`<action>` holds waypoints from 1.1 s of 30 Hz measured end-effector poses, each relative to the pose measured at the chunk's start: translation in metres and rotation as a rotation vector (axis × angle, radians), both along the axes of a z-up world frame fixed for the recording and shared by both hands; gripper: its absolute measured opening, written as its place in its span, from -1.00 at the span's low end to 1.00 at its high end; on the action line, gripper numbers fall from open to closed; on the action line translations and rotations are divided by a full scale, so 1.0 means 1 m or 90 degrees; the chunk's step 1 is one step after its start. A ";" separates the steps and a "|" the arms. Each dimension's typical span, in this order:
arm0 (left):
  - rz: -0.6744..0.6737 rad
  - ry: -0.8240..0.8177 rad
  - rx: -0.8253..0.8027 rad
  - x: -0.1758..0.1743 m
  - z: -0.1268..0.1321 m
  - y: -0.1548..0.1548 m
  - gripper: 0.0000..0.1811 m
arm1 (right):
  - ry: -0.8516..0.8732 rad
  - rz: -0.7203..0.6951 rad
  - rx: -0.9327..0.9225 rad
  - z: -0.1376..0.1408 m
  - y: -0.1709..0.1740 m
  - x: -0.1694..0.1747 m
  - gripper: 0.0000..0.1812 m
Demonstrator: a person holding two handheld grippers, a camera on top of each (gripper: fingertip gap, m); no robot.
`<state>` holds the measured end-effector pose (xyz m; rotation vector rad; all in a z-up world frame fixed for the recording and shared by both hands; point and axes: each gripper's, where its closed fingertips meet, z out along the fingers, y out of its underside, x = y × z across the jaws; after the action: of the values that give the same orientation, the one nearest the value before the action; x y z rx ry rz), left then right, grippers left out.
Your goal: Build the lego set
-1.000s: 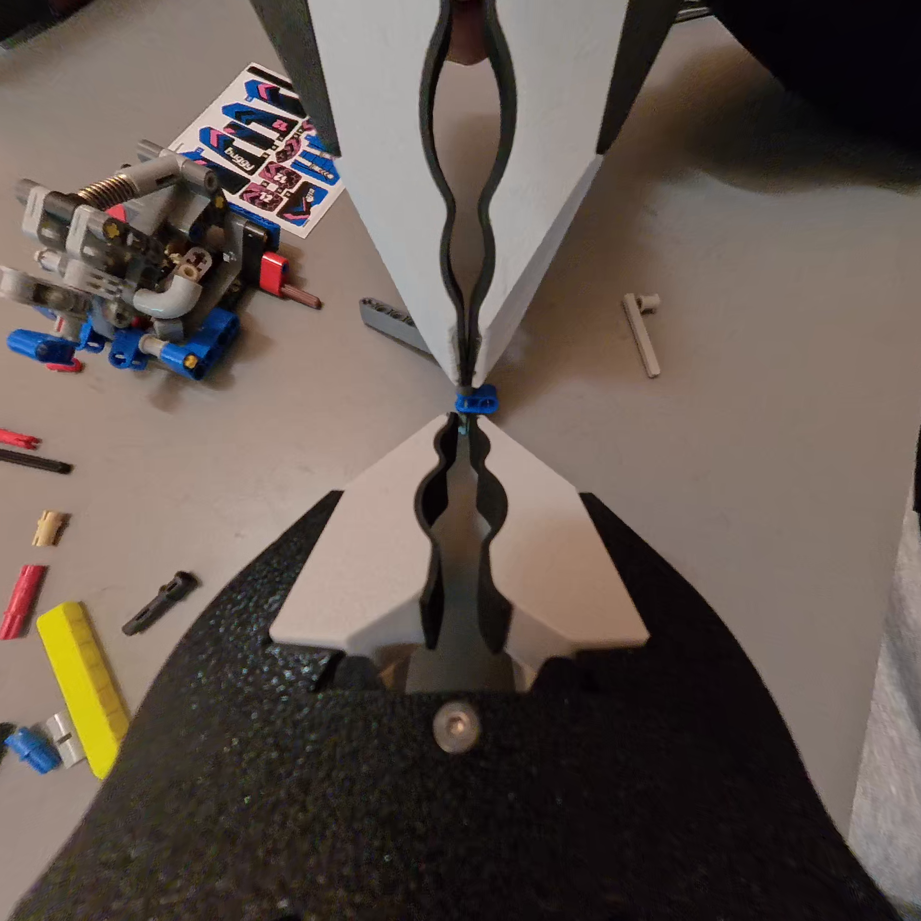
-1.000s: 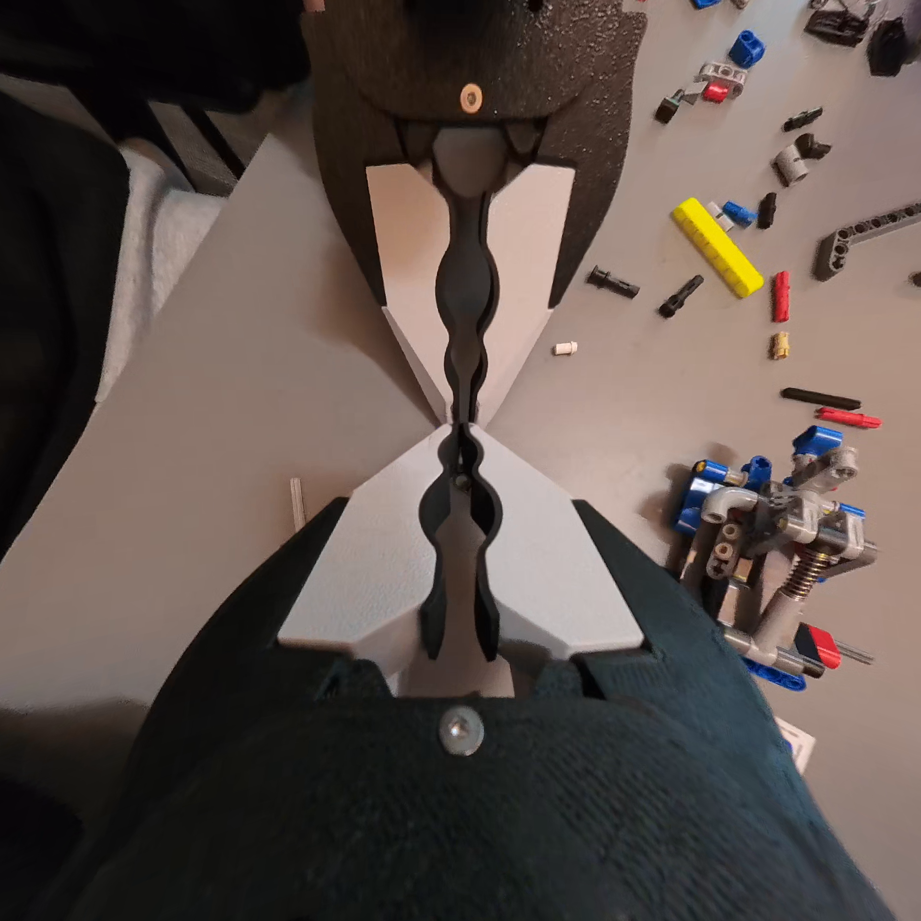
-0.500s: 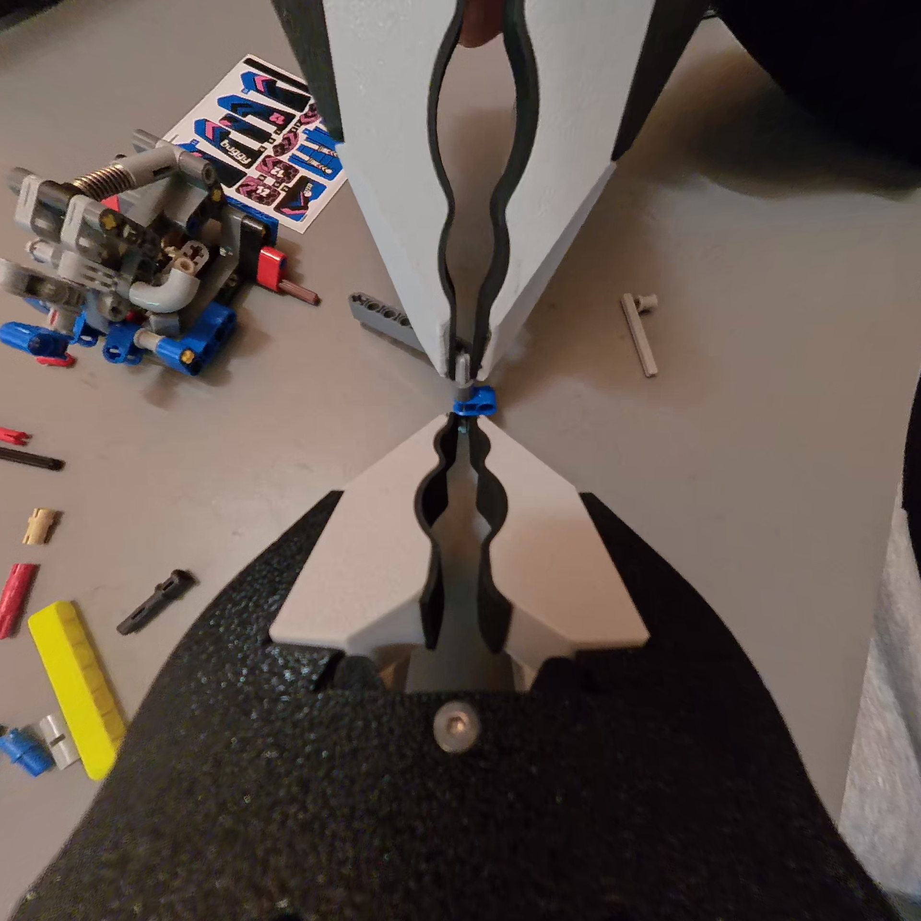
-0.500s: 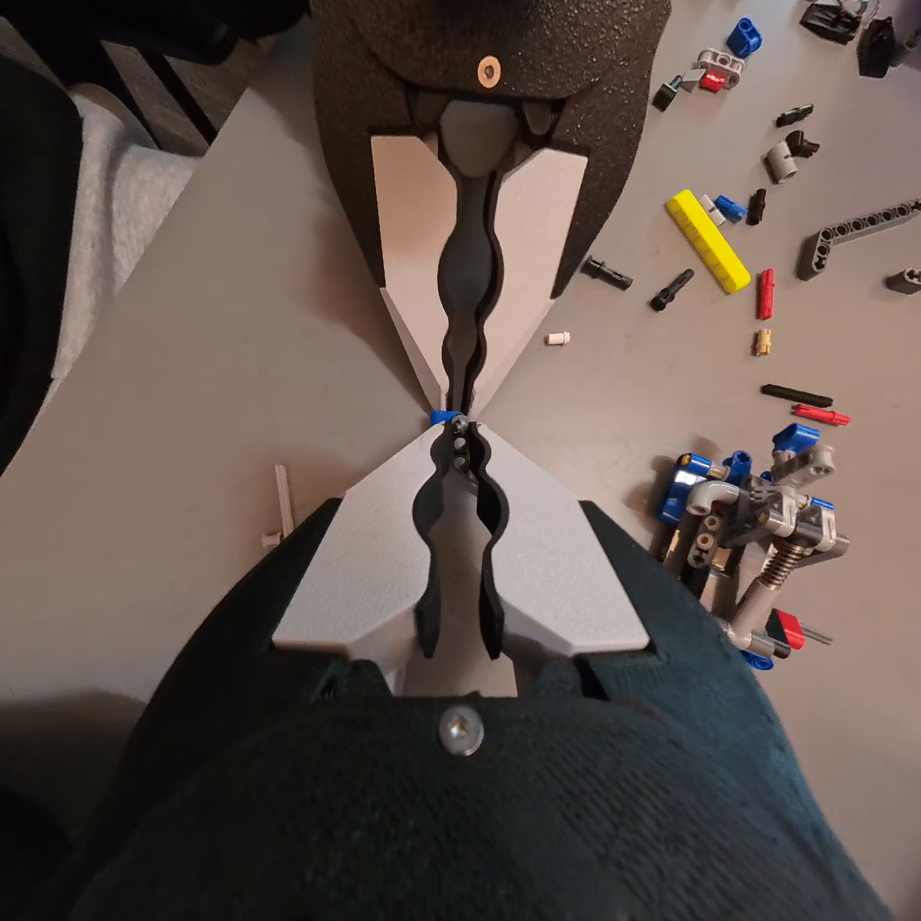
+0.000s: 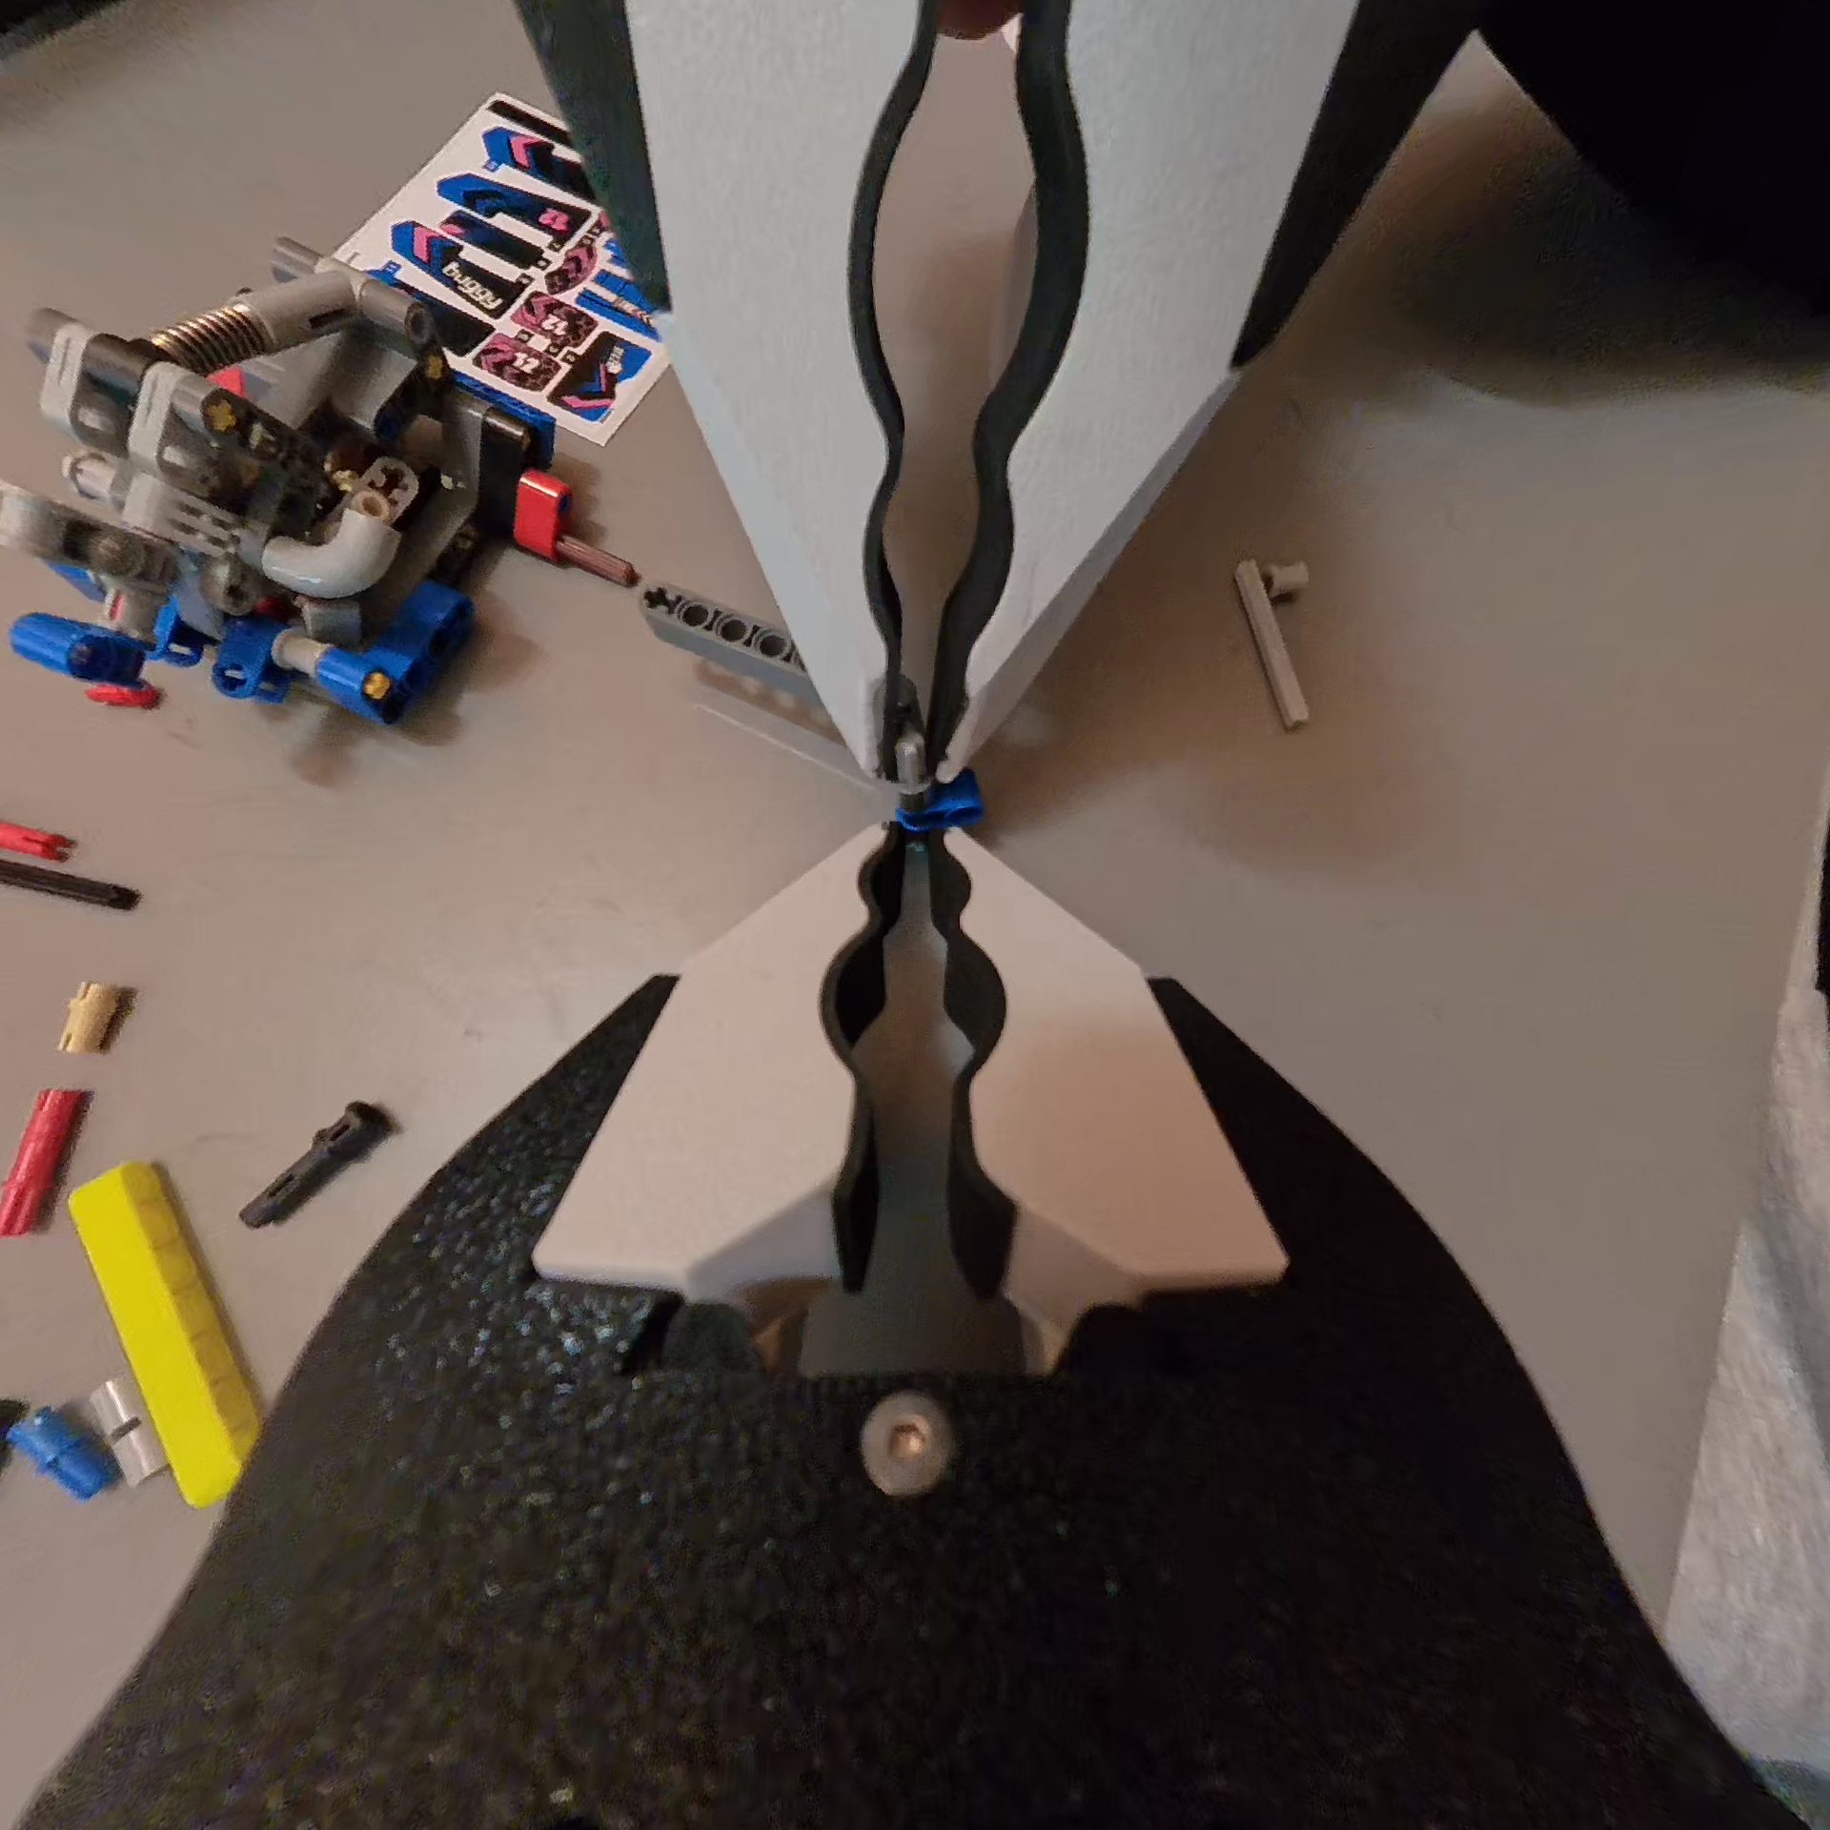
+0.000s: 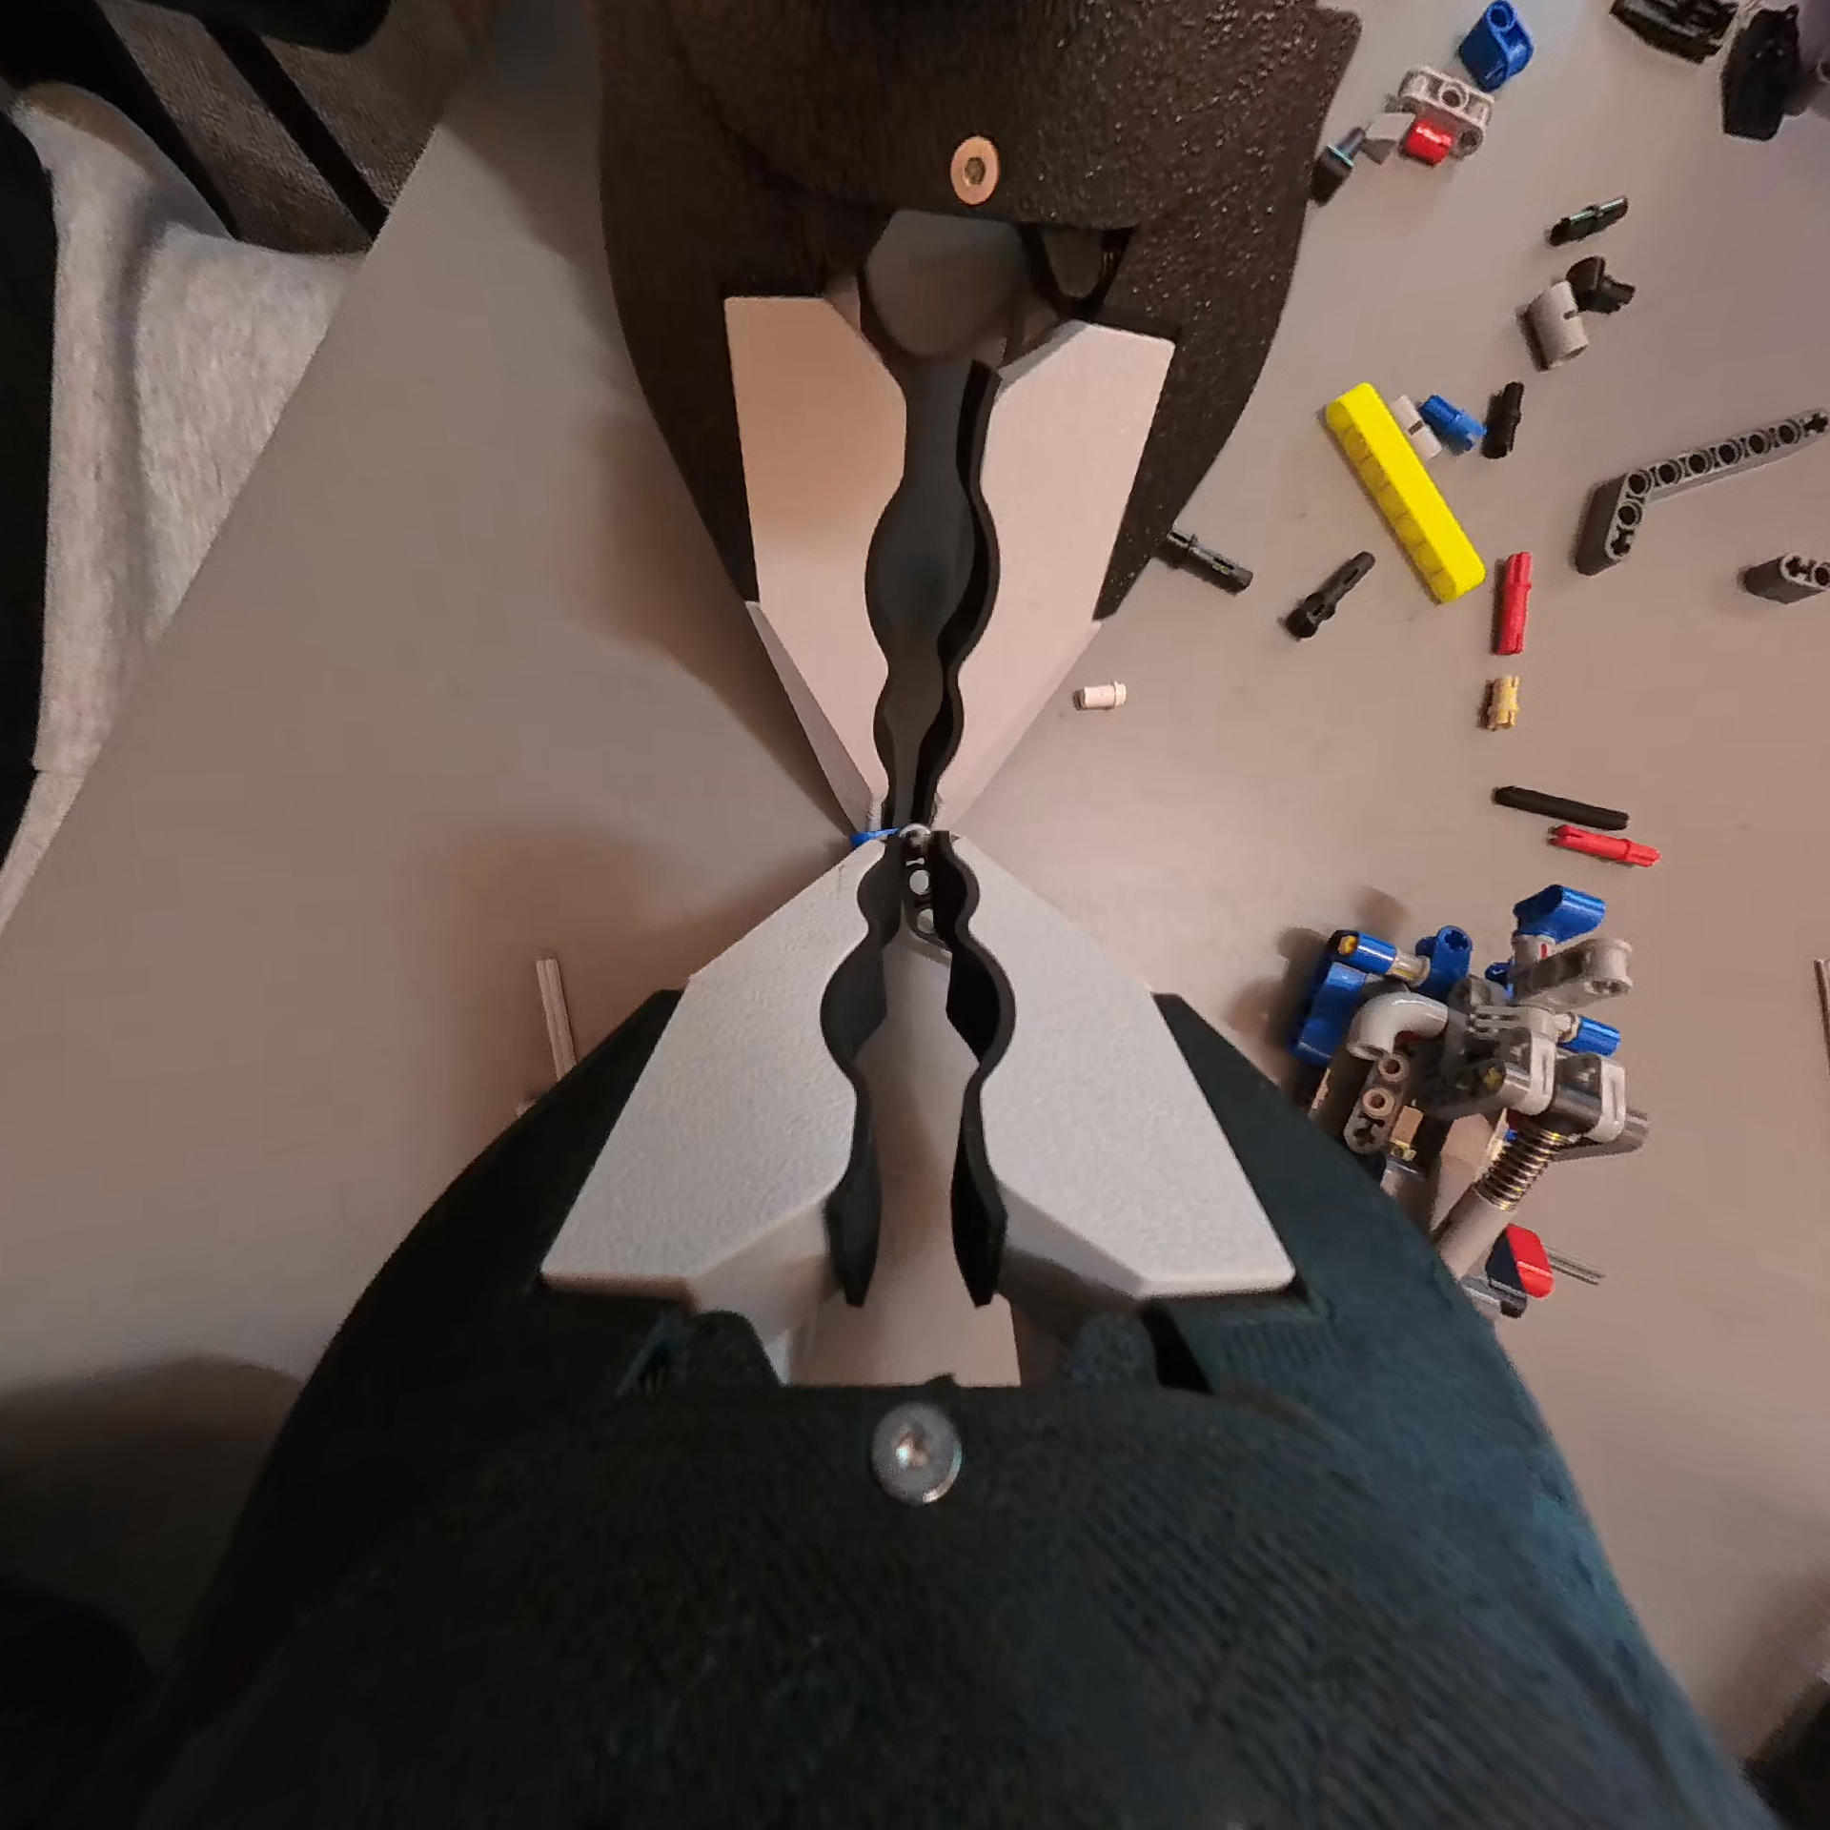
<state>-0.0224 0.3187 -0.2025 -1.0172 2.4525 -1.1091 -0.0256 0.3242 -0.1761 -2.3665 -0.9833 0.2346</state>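
1. Grippers tip to tip above the grey table [image 5: 1485,891], near its edge.
2. Left gripper [image 5: 916,842] clenched on a small blue connector [image 5: 939,800].
3. Right gripper [image 6: 916,862] clenched on a grey holed beam [image 6: 919,891], its pin end [image 5: 911,753] touching the blue connector.
4. Half-built lego model [image 5: 248,515] well off to the side, resting on the sticker sheet [image 5: 515,287].
5. Yellow beam [image 5: 158,1327], red pin [image 5: 40,1159] and black pin [image 5: 312,1159] loose toward the table's far side.
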 end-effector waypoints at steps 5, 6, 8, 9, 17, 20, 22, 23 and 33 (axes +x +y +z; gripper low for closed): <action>0.009 -0.032 0.033 -0.001 0.000 0.001 -0.97 | -0.025 0.007 0.003 0.000 0.001 -0.001 -0.96; 0.012 -0.033 0.033 -0.001 0.000 0.002 -0.96 | -0.027 0.007 0.003 0.000 0.001 -0.001 -0.96; 0.023 -0.031 0.030 0.000 0.000 0.004 -0.89 | -0.020 0.005 0.004 0.000 0.001 0.000 -0.96; 0.024 -0.026 0.026 -0.001 0.000 0.004 -0.86 | -0.021 0.002 0.000 -0.001 0.000 0.002 -0.96; 0.014 -0.030 0.031 -0.005 0.000 0.006 -0.93 | -0.051 0.032 -0.027 -0.018 -0.006 0.002 -1.00; 0.005 -0.030 0.030 -0.007 0.000 0.005 -0.93 | -0.034 0.031 0.017 -0.007 -0.002 0.003 -1.00; 0.006 -0.032 0.031 -0.007 0.000 0.005 -0.93 | -0.038 0.052 0.055 0.001 -0.002 -0.001 -0.87; 0.006 -0.032 0.032 -0.007 0.000 0.006 -0.93 | -0.064 0.056 0.073 0.002 -0.002 0.002 -0.82; 0.056 -0.042 -0.065 -0.001 0.018 -0.002 -0.93 | 0.019 -0.050 0.191 0.003 -0.007 -0.004 -0.75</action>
<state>-0.0236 0.3165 -0.1842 -1.0888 2.2973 -1.2291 -0.0292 0.3176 -0.1733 -2.1155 -0.8448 0.0858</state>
